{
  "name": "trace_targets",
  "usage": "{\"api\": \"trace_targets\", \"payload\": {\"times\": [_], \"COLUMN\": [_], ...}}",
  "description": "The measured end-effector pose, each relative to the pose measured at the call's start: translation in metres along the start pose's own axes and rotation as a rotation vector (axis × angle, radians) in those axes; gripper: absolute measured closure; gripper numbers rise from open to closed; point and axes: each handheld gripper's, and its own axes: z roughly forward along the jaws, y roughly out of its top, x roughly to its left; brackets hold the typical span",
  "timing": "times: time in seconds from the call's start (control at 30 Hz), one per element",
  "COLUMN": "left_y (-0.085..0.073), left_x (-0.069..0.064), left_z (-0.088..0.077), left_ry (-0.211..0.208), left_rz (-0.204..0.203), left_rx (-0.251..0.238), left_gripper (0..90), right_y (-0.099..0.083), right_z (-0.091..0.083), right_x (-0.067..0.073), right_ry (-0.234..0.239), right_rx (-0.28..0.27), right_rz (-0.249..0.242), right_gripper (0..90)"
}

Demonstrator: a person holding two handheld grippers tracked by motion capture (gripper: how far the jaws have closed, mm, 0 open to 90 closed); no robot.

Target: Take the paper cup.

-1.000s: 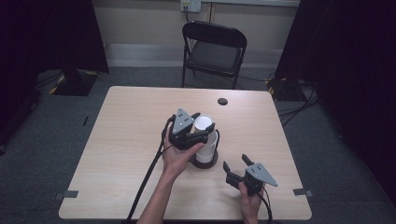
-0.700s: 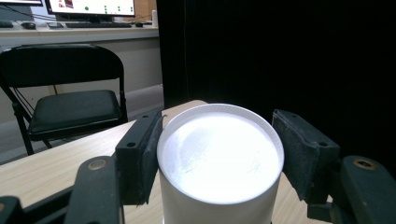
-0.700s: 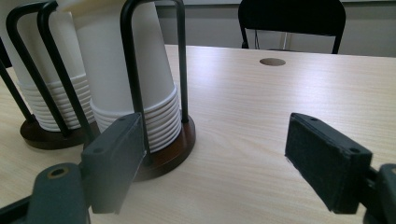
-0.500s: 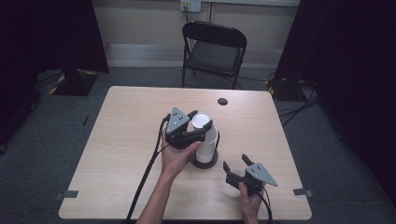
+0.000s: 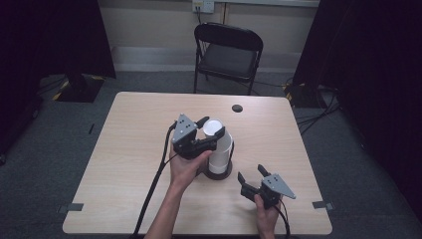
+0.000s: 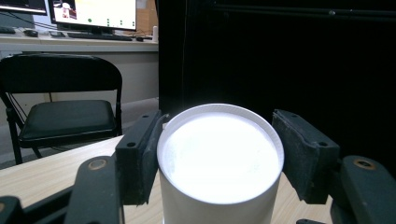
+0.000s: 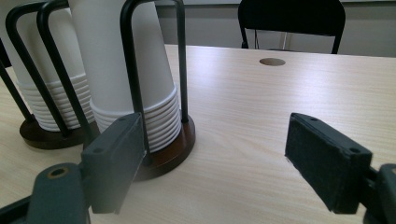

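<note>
High view: wooden table (image 5: 129, 164), grey carpet (image 5: 45, 164)

A black folding chair (image 5: 227, 52) stands on the grey carpet just beyond the far edge of the light wooden table (image 5: 124, 149). A round dark grommet (image 5: 237, 108) sits in the tabletop near that edge. Black curtains (image 5: 368, 74) hang at both sides. A monitor (image 6: 93, 13) glows on a desk behind the chair.
</note>
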Motion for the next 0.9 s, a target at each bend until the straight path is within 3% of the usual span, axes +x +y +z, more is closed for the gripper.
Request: {"api": "trace_targets", "payload": {"times": [0.13, 0.47, 0.6, 0.77, 0.9], "left_y": [0.003, 0.007, 0.005, 0.005, 0.002], "left_x": [0.0, 0.004, 0.003, 0.005, 0.012], "left_z": [-0.005, -0.016, -0.029, -0.038, -0.047], "left_ry": [-0.005, -0.022, -0.038, -0.032, -0.024], "left_rz": [-0.018, -0.051, -0.079, -0.079, -0.12], "left_rx": [-0.033, -0.048, -0.087, -0.092, -0.1], "left_gripper": [35.7, 35.7, 35.7, 35.7, 35.7], "right_y": [0.0, 0.0, 0.0, 0.001, 0.001], "right_z": [0.0, 0.0, 0.001, 0.002, 0.002], "right_x": [0.0, 0.0, 0.001, 0.002, 0.003], "right_ry": [0.001, 0.0, -0.005, -0.013, -0.019], "right_rx": [0.001, 0.002, 0.008, 0.016, 0.027], "right_rz": [0.0, -0.002, -0.01, -0.028, -0.031], "right_gripper": [19.4, 19.4, 19.6, 19.6, 19.5]}}
